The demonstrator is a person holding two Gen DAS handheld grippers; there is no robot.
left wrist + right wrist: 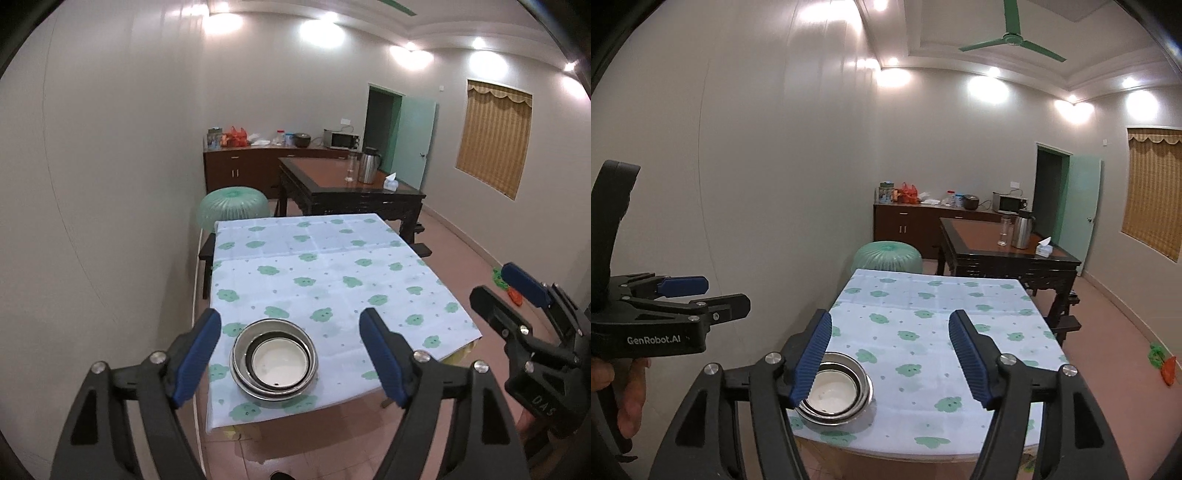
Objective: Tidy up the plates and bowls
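Left wrist view: stacked bowls [274, 358] sit on tabletop [332, 273]; left gripper [290, 349] and right gripper [890, 356] jaws released, empty.

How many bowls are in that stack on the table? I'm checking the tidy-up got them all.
3, nested near the table's front left corner: a large steel bowl, a smaller steel bowl inside, a white bowl innermost. More could hide beneath.
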